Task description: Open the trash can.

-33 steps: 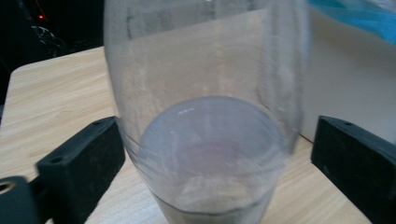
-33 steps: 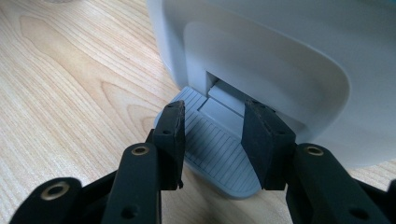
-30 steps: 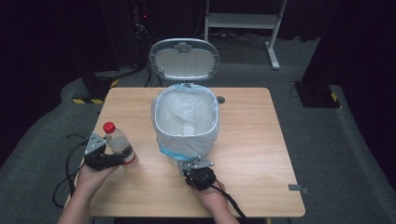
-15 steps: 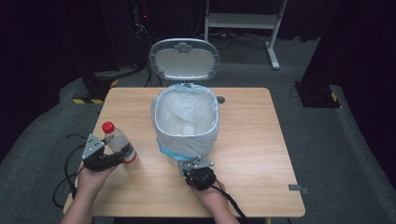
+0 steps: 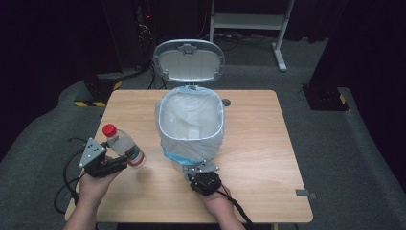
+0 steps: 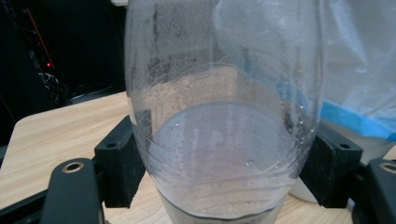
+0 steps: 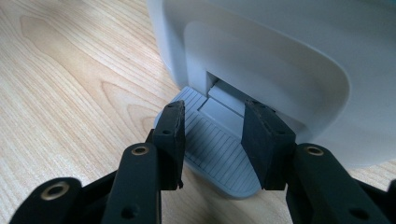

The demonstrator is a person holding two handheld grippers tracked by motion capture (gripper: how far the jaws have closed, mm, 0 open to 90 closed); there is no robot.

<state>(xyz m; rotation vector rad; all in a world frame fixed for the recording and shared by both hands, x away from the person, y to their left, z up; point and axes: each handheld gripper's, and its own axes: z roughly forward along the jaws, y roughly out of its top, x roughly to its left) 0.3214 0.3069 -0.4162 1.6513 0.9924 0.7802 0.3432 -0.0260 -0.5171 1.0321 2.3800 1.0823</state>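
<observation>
Left gripper (image 5: 125, 158) at lower left of the high view clamps a clear plastic bottle with a red cap (image 5: 122, 145). Right gripper (image 7: 212, 135), jaws apart, presses the grey ribbed pedal (image 7: 212, 154) of the white lidded bin (image 5: 191, 122) mid-frame.

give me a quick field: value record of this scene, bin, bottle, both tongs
bin: white pedal bin mid-table, lined with a bag, lid up
bottle: clear plastic bottle with red cap, tilted, lifted near the table's left edge
left tongs: left tongs shut on the bottle's body
right tongs: right tongs over the bin's pedal, jaws apart either side of it
table: wooden table
</observation>
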